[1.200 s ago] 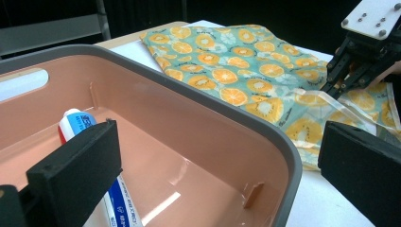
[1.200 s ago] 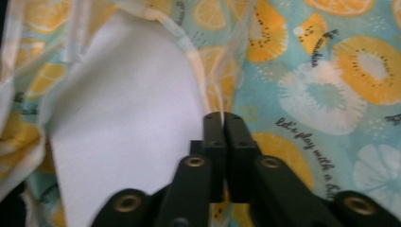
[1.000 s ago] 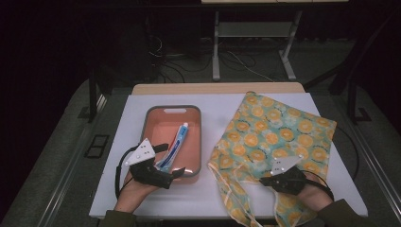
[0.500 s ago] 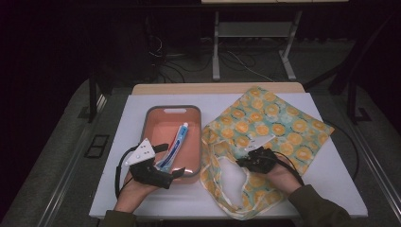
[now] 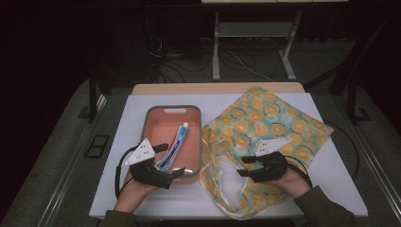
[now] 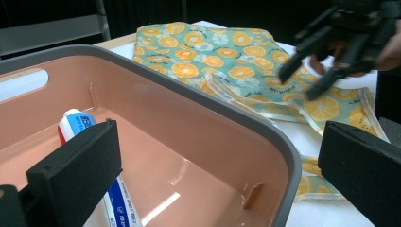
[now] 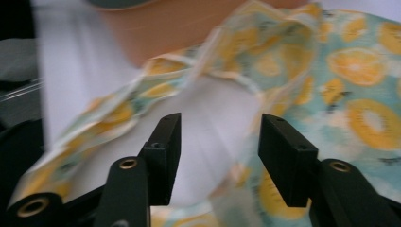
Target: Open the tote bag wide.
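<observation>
An orange-print tote bag point(image 5: 269, 118) lies flat on the right half of the white table, its handles point(image 5: 218, 163) looping toward the tray. My right gripper point(image 5: 242, 166) hovers open over the bag's near-left part; in the right gripper view its jaws point(image 7: 220, 142) frame bare table inside the handle loop, with bag cloth point(image 7: 359, 71) on either side. A pink tray point(image 5: 172, 110) with a grey rim holds a toothpaste tube point(image 5: 176, 139). My left gripper point(image 5: 171, 160) stands wide open across the tray's near corner, jaws on either side of the rim point(image 6: 189, 101), with the tube point(image 6: 75, 123) beside its left jaw.
The table's near edge runs just below both hands. Black cables trail from each gripper. Beyond the table's far edge stand a desk frame point(image 5: 255, 33) and floor cables. In the left gripper view the right gripper point(image 6: 307, 71) hangs above the bag point(image 6: 213, 52).
My right gripper has moved left from the bag's near-right part to its handle area. The bag has shifted and bunched toward the tray. The left gripper has stayed put.
</observation>
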Action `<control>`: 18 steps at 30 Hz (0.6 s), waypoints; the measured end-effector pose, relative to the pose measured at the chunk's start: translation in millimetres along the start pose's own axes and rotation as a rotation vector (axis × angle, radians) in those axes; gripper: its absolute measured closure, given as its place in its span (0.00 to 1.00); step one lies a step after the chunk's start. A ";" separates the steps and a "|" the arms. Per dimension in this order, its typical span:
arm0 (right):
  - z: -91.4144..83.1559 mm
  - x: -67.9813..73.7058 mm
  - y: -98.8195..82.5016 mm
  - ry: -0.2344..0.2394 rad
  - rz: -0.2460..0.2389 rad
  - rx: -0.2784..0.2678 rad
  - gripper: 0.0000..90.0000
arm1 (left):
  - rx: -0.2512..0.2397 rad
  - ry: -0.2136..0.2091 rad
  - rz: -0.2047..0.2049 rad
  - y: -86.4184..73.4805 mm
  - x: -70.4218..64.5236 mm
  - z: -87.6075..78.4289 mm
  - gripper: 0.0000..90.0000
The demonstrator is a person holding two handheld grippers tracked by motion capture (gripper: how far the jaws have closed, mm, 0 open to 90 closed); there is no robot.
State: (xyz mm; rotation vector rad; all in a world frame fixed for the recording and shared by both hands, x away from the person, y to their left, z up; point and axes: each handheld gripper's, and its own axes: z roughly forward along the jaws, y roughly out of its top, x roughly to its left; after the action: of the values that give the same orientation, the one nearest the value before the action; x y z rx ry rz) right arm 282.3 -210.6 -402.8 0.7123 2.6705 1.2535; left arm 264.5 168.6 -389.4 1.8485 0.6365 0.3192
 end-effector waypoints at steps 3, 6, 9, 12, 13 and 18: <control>-3.5 20.7 -5.4 0.073 -0.017 0.005 0.51 | 0.001 0.000 0.001 0.0 0.0 0.0 0.00; -1.3 36.0 -9.1 0.114 -0.042 0.017 0.51 | 0.000 -0.001 0.001 0.0 0.0 0.0 0.00; 1.3 45.1 -10.1 0.145 -0.051 0.022 0.49 | -0.001 0.000 0.001 -0.1 -0.1 0.0 0.00; 10.8 58.1 -11.1 0.194 -0.072 0.048 0.49 | -0.003 -0.001 -0.002 -0.2 -0.1 -0.1 0.00; 10.8 58.1 -11.1 0.194 -0.072 0.048 0.49 | -0.004 0.000 -0.002 -0.2 -0.1 -0.1 0.00; 28.6 66.6 -13.6 0.226 -0.095 0.108 0.55 | -0.004 -0.001 -0.001 -0.1 0.1 -0.2 0.00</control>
State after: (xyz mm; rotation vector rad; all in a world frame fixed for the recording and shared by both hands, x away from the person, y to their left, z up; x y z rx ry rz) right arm 226.5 -167.7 -425.1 0.4733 2.9332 1.2414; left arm 264.5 168.8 -389.5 1.8437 0.6362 0.3188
